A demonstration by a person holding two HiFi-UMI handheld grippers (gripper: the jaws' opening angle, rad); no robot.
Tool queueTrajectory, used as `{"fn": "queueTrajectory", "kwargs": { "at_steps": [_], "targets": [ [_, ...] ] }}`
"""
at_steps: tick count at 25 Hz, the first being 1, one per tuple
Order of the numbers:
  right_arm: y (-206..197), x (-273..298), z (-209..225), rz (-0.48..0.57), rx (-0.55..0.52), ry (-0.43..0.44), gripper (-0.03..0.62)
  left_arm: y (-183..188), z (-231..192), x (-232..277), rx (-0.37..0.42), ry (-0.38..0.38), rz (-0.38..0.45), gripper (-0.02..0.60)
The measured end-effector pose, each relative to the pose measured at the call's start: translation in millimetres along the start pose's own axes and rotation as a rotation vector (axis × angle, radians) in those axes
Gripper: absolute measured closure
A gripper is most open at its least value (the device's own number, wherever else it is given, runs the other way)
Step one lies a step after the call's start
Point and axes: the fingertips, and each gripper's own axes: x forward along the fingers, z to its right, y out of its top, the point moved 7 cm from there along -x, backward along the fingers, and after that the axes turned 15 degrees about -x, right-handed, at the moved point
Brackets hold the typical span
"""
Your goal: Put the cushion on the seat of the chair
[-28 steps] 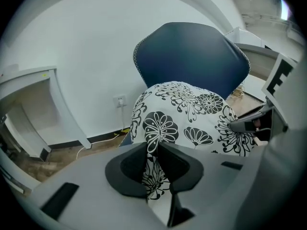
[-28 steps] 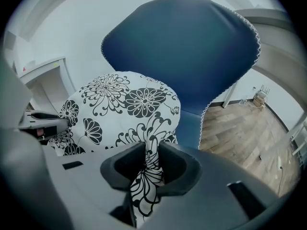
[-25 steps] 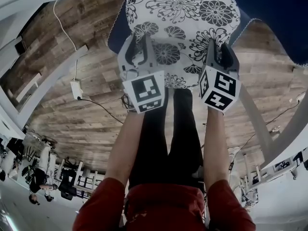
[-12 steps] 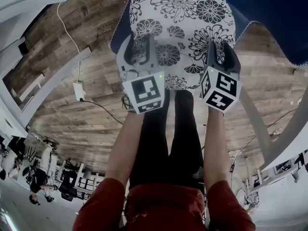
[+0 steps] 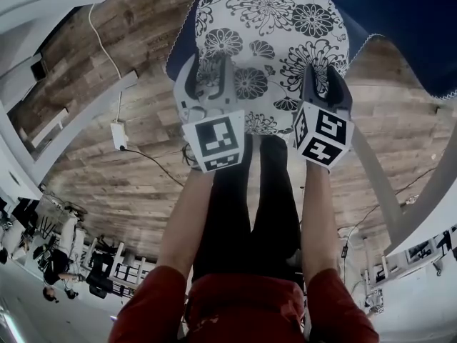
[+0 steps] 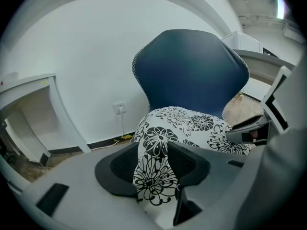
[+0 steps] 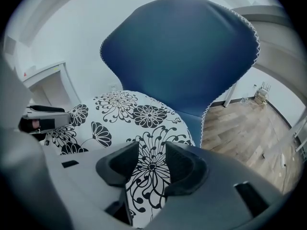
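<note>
Here's the floral cushion (image 5: 275, 41), black flowers on white. It lies flat and low on the seat (image 7: 194, 116) of the blue chair (image 6: 192, 71), just in front of the backrest. That is where the task wants it.

The left claw (image 6: 153, 159) has its jaws apart. The cushion's near edge puffs up between them and fills the gap, and it looks plump rather than squeezed thin. The right claw (image 7: 152, 164) is the same, jaws spread, with the printed cloth running smooth and uncreased between the pads. My read is that neither claw has a real pinch on it.

From the head view the two claws sit side by side on the near rim, the left claw (image 5: 208, 66) towards one corner and the right claw (image 5: 320, 77) towards the other, with the wooden floor (image 5: 107, 56) below.

As for handling, it looks soft and light, a stuffed pad under a loose cloth cover. It will sag if held from one point. The place to take it is the edge, two holds well apart, biting cloth and a little filling. The cover may slide on that smooth seat, so the near rim could creep forward.
</note>
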Motion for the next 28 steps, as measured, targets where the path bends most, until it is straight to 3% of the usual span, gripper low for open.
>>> {"fn": "queueTrajectory", "kwargs": {
  "at_steps": [14,28],
  "targets": [
    [1.1,-8.1,1.6,0.034,-0.004,0.025,0.408,-1.4,13.3,-8.2,-0.005,-0.017,0.004,0.356],
    [29.2,-39.5,4.3,0.149,-0.022,0.041,0.408,19.6,18.8,-36.2,-0.093,-0.033,0.082,0.354]
  ]
}}
